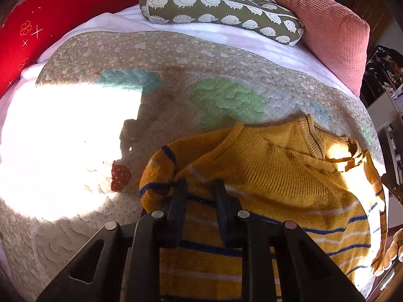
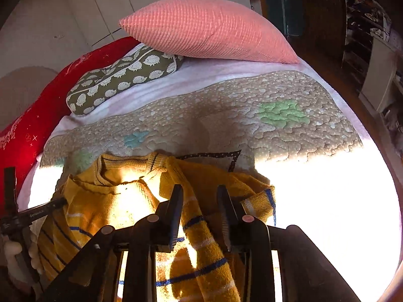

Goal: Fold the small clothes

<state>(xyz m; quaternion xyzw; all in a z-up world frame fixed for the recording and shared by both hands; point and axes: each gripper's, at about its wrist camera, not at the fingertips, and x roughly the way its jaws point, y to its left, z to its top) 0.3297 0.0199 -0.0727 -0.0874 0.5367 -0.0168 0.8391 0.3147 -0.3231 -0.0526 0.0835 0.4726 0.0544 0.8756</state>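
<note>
Both grippers, left (image 1: 199,183) and right (image 2: 200,188), gape empty over the yellow sweater (image 1: 277,176) at lower frame; sleeves look folded, so next grip the hem.

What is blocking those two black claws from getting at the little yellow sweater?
Nothing visible. The left gripper and right gripper are both open right over the yellow sweater, with only its own folded sleeves between their fingers.
</note>
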